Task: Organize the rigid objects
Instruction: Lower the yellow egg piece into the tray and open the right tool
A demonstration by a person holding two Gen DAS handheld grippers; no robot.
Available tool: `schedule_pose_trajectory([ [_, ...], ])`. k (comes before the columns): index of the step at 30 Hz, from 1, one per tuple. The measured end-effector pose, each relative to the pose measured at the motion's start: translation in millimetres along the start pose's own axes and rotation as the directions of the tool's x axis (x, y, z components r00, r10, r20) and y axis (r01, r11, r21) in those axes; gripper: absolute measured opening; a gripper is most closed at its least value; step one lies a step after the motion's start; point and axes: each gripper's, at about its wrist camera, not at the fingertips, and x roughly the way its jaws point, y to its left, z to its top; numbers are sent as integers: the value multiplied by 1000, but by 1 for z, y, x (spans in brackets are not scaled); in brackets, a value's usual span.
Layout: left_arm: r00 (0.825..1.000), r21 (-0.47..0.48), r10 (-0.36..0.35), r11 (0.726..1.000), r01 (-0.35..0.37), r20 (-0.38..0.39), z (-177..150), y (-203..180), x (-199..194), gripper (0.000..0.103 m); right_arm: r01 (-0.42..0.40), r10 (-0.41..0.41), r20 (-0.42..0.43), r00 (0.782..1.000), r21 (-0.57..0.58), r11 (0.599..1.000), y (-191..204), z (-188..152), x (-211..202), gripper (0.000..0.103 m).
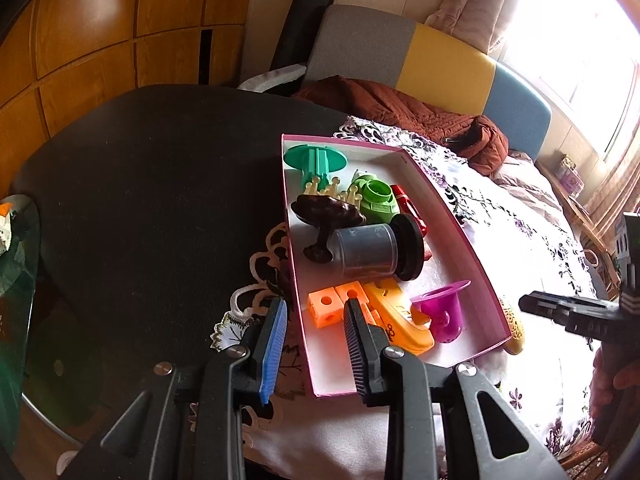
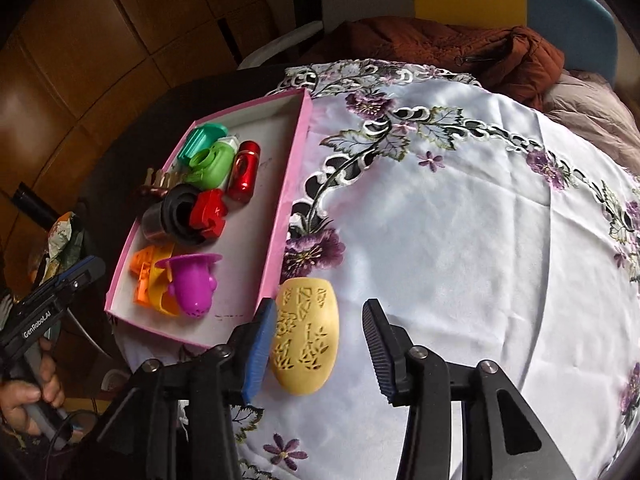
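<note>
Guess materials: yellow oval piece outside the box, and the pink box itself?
Yellow oval piece: looks like moulded or printed plastic, matte, with crisp cut-out patterns through a thin domed shell. Pink box: probably cardboard, with thin flat walls, sharp folded corners and a dull white inside.

Strong daylight is admitted through a window at far right, blown out to white glare. The tablecloth is brightly lit and partly washed out. The wood panelling at left is left dim. Straight lines are bowed by fisheye distortion, and the corners are vignetted black. Focus is sharp centrally.
</note>
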Motion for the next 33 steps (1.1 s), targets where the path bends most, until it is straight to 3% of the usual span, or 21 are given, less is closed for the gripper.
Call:
schedule_pose_trajectory([
  [6,1000,3,-2,1000,2,-4,-1,-1,0,29,64,-82,-108,991,-166,984,21,-9,15,45],
  [14,1000,13,-2,1000,2,-6,-1,-4,0,29,94,-124,-132,983,-216,972,21,-4,36,48],
  [16,1000,15,-1,1000,1,-7,-1,-5,0,29,105,-134,-130,982,-210,972,18,-3,43,44],
  [25,1000,16,8,1000,-7,-5,-2,-4,-1,29,129,-130,-3,992,-92,987,6,5,16,44],
  [29,1000,15,9,1000,-9,-2,-1,-5,-2,29,92,-84,92,992,-95,991,27,26,-4,44],
  [33,1000,10,17,1000,-17,2,0,-2,-5,32,47,-30,131,991,-127,991,57,46,-1,44],
])
